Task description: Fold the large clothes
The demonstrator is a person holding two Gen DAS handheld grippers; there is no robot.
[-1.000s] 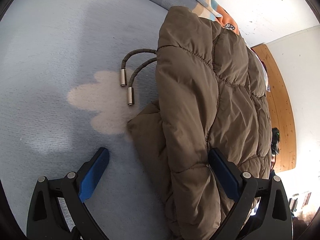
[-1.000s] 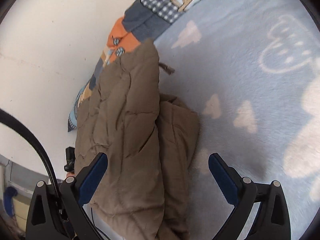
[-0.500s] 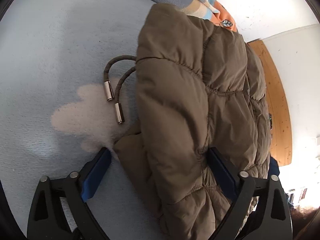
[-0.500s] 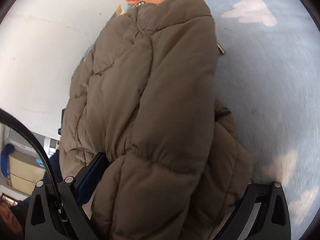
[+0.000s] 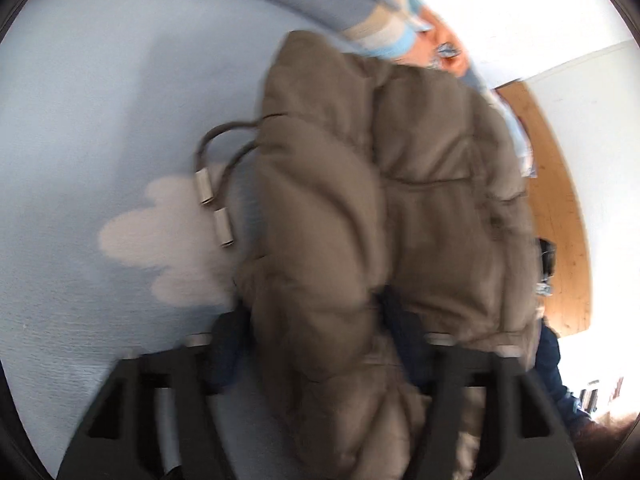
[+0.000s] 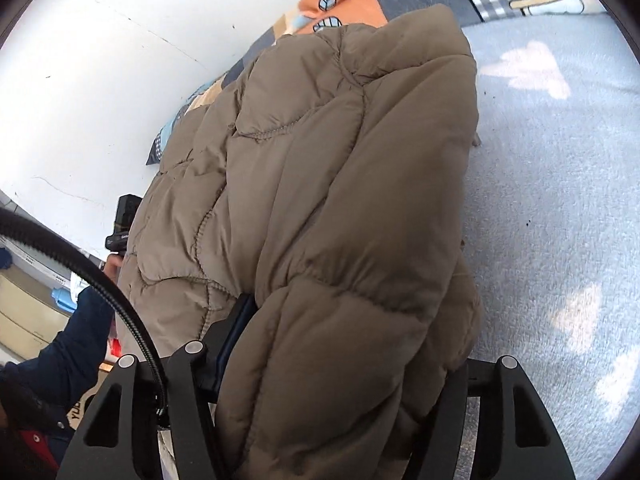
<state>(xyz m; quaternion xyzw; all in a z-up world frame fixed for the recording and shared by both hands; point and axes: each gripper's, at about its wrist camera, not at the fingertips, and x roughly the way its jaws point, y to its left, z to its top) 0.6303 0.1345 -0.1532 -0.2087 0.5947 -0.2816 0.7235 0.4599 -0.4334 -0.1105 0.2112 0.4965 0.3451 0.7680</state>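
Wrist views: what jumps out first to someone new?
The brown puffer jacket fills both views, lying on the pale blue blanket with white cloud shapes. Both grippers have just been closing, the left gripper and the right gripper each squeezing a padded fold. Two drawcords with metal tips trail from the jacket's left edge.

jacket (image 6: 340,200): matt quilted cloth | blanket (image 6: 560,184): fuzzy fleece | cord tips (image 5: 205,188): shiny metal
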